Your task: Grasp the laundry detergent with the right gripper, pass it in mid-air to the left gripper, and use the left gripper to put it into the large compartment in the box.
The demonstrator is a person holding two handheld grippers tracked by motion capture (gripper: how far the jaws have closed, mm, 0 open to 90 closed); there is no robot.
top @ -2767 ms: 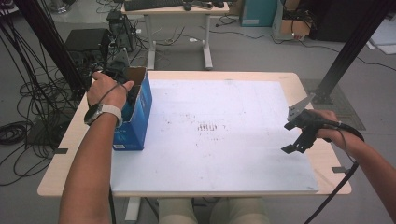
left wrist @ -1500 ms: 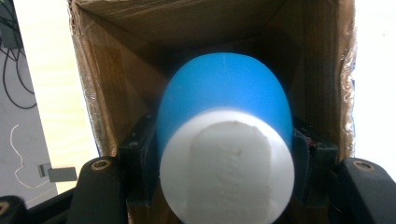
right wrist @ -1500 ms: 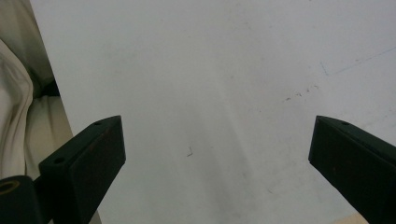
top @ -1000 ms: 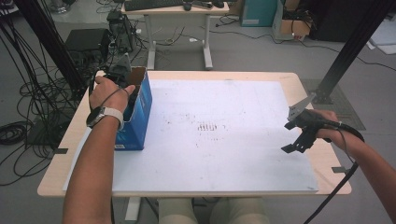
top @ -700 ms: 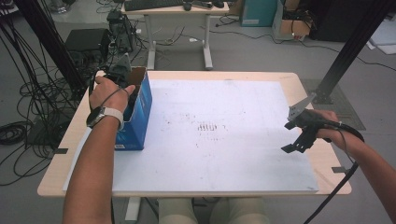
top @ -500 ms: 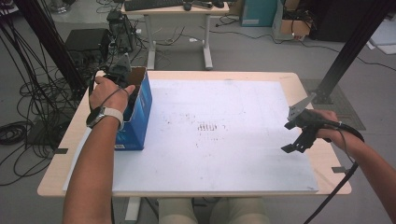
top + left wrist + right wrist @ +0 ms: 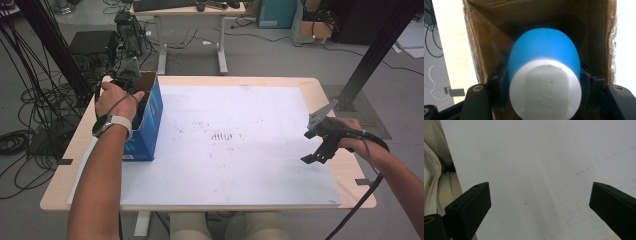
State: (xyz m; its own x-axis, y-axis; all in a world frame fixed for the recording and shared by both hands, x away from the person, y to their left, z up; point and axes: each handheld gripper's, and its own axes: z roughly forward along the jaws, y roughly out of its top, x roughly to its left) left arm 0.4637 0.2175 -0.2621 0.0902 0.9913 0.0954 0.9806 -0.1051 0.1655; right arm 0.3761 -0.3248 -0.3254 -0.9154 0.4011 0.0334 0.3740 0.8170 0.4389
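A blue cardboard box point(image 7: 149, 125) stands open-topped at the table's left edge. My left gripper point(image 7: 134, 87) reaches down into its mouth. In the left gripper view, between the two black jaws, sits a blue cup point(image 7: 544, 57) with a white base, inside the brown box interior point(image 7: 499, 30); my left gripper point(image 7: 544, 82) is shut on it. My right gripper point(image 7: 320, 150) hovers open over the right side of the white board point(image 7: 240, 145), with nothing between its fingers point(image 7: 474, 202).
A white board point(image 7: 536, 170) covers most of the wooden table point(image 7: 75, 160). Dark smudges point(image 7: 222, 135) mark the board's middle. Cables and equipment boxes point(image 7: 95, 45) lie on the floor to the left, a second desk point(image 7: 190, 10) behind.
My left hand has shifted slightly at the box's mouth. My right gripper has not moved.
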